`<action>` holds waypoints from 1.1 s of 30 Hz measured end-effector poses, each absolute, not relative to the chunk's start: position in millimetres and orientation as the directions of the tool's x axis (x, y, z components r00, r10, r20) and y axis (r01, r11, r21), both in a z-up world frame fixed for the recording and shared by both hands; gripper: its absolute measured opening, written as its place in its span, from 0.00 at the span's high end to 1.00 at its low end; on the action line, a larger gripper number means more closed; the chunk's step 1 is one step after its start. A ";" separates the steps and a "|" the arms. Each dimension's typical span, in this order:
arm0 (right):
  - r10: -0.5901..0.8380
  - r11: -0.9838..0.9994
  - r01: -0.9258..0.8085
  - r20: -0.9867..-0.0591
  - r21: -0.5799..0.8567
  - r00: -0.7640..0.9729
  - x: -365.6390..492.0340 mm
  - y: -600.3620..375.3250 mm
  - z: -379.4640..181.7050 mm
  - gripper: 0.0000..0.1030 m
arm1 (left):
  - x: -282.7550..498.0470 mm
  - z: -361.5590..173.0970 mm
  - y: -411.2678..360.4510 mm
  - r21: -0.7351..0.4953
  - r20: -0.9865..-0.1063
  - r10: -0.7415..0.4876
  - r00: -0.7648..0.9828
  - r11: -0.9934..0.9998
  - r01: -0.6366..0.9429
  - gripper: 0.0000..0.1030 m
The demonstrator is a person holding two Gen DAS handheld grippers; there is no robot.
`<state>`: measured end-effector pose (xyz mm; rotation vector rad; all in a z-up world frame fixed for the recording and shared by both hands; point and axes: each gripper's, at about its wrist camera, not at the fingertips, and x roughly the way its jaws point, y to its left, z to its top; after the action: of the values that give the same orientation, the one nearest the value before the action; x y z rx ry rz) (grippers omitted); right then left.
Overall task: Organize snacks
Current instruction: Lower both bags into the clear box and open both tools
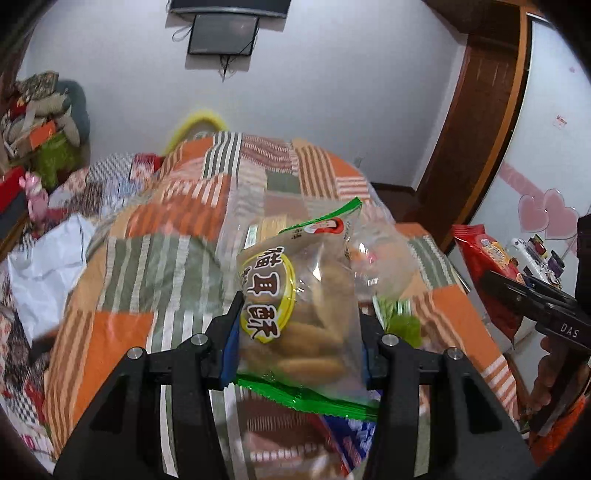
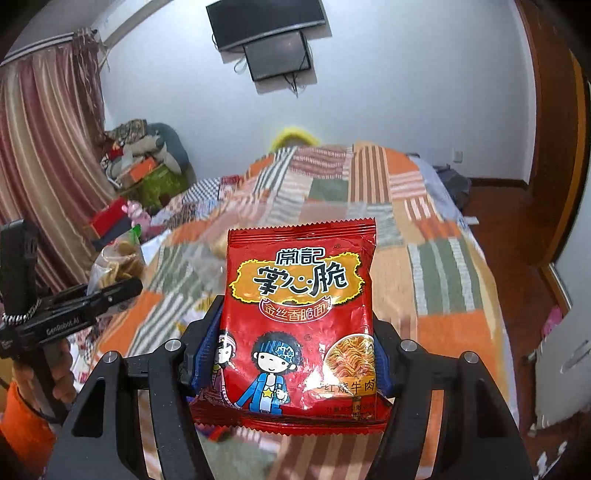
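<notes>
Snacks were up off the quilt (image 2: 436,258), 2 at once: left gripper (image 1: 299,343) clamped on biscuit bag (image 1: 299,295), right gripper (image 2: 291,354) clamped on red noodle pack (image 2: 299,317), prob. for sorting.

Each camera is sitting just behind its own gripper's two fingers, looking forward along them and slightly downward over a patchwork bedspread (image 1: 177,258) toward the far white wall (image 2: 388,92). Each is sitting very near whatever its fingers are gripping, which is filling the lower centre of its view. Both views are sharing the bedspread, the wall-mounted screens (image 1: 223,33) and a cluttered pile (image 2: 144,155) to the gripper's left. The left view is catching the right gripper (image 1: 535,306) at its right edge; the right view is catching the left gripper (image 2: 107,291) at its left edge.
</notes>
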<state>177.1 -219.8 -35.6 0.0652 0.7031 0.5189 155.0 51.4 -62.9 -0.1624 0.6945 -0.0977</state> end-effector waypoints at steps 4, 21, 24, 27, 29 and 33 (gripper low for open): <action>0.481 0.869 -0.444 -0.577 0.217 0.660 188.5 -211.1 -27.5 0.39 | 174.1 -51.7 39.9 -0.144 -0.608 -0.126 0.784 0.988 0.047 0.53; 0.471 0.873 -0.439 -0.600 0.212 0.646 249.8 -183.4 -45.0 0.39 | 257.7 -64.1 18.5 -0.179 -0.632 -0.149 0.760 0.983 0.044 0.53; 0.456 0.880 -0.425 -0.625 0.212 0.633 264.5 -179.3 -54.0 0.39 | 272.0 -73.5 16.1 -0.197 -0.652 -0.162 0.741 0.979 0.041 0.53; 0.448 0.883 -0.417 -0.649 0.214 0.615 275.4 -176.4 -63.3 0.39 | 287.1 -83.1 13.3 -0.193 -0.672 -0.159 0.723 0.981 0.037 0.53; 0.434 0.888 -0.414 -0.662 0.201 0.611 280.5 -173.4 -68.9 0.39 | 296.1 -90.3 12.0 -0.190 -0.687 -0.159 0.709 0.981 0.036 0.53; 0.427 0.888 -0.417 -0.681 0.192 0.596 289.2 -170.5 -76.5 0.39 | 310.6 -102.6 11.7 -0.211 -0.713 -0.176 0.678 0.977 0.031 0.53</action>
<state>289.2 -170.5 -76.5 0.0133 0.7939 0.4897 310.6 11.7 -102.6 -0.1879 0.8183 -0.1172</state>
